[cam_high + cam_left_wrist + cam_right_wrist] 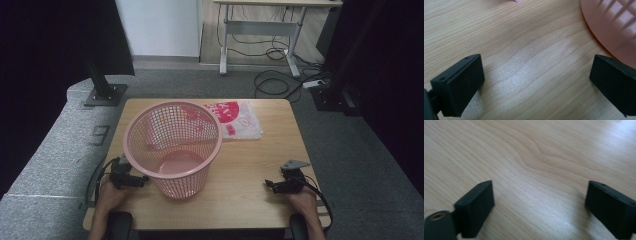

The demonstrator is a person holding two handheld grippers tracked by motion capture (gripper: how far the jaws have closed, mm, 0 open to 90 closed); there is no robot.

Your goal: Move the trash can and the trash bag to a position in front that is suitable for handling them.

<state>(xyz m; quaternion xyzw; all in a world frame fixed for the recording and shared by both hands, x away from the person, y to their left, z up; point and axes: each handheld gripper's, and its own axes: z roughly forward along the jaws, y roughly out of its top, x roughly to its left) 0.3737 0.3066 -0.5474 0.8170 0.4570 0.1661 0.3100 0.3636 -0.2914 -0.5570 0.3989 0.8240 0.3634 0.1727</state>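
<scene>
A pink mesh basket point(173, 147) stands upright on the wooden table point(250, 165), a red-and-white plastic bag point(235, 119) lying flat behind it. The left gripper point(142, 181) rests just beside the basket's base, jaws spread and holding nothing. The right gripper point(270, 185) sits well apart, likewise spread.

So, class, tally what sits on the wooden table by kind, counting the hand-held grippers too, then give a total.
Pink mesh basket: 1
Plastic bag with red print: 1
Grippers: 2, the left gripper and the right gripper, both open
Total: 4
</scene>
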